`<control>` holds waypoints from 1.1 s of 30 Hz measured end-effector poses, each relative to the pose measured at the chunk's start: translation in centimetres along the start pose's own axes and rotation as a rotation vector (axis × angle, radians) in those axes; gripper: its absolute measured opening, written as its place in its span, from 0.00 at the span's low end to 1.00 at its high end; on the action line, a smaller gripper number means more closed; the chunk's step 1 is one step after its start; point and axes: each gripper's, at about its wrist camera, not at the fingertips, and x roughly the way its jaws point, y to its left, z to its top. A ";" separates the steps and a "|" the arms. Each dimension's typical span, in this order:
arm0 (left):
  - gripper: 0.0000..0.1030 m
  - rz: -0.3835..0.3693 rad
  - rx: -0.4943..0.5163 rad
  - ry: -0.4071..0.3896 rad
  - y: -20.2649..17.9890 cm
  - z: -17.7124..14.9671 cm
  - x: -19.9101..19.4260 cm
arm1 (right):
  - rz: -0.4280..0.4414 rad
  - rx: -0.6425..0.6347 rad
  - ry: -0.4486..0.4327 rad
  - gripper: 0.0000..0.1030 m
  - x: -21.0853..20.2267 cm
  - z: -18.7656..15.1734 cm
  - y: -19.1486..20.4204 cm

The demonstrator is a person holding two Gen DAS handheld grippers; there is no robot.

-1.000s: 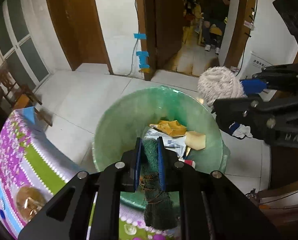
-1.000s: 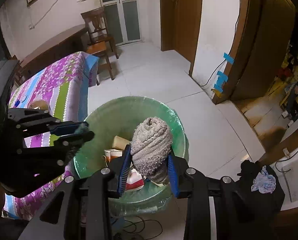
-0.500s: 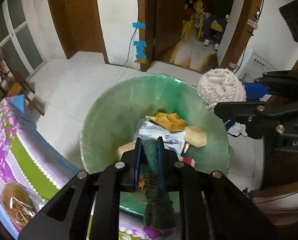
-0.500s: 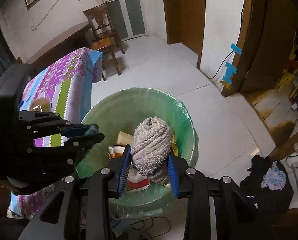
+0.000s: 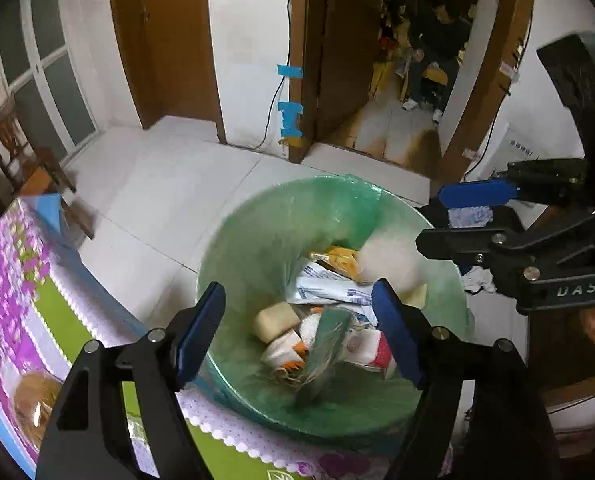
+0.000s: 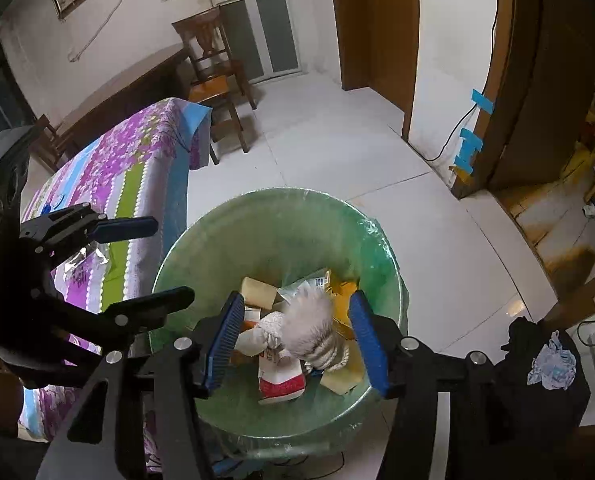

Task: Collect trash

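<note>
Nearest to you, your left gripper point(image 5: 299, 334) stood with its blue-padded jaws spread wide and nothing between them, hovering over the round bin lined with a translucent green plastic bag point(image 5: 257, 240). Just below it a blurred dark green scouring pad point(image 5: 323, 354) lay tilted among the rubbish inside the bin. Your right gripper point(image 6: 295, 336) was likewise wide apart and empty above the same bin, and beneath it the rolled cream-white knitted cloth point(image 6: 315, 330) showed blurred over the trash; whether it had come to rest you could not tell. Around these lay a pale yellow sponge block point(image 6: 257, 290), a white carton with a red base point(image 6: 281, 378) and a crumpled white-and-blue paper wrapper point(image 5: 329, 288). Beside the bin stood the table under a purple floral and green striped cloth point(image 6: 109, 184). Farther off were the white tiled floor point(image 6: 337, 148), a brown wooden chair point(image 6: 217, 76) and strips of blue tape point(image 5: 291, 114) on the wall by the doorway.
</note>
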 end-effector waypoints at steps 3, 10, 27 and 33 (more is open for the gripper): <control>0.70 0.019 -0.003 -0.028 0.0 -0.6 -0.9 | -0.010 -0.012 -0.001 0.55 -0.2 -0.2 0.4; 0.70 0.115 0.084 -0.155 -1.7 -4.1 -5.2 | -0.022 0.003 -0.061 0.55 -1.8 -2.7 1.2; 0.94 0.495 -0.085 -0.417 1.4 -16.6 -16.4 | -0.225 -0.179 -0.644 0.95 -9.6 -15.4 20.2; 0.94 0.500 -0.079 -0.428 0.7 -18.9 -18.0 | -0.364 -0.287 -0.682 0.95 -10.4 -18.0 23.5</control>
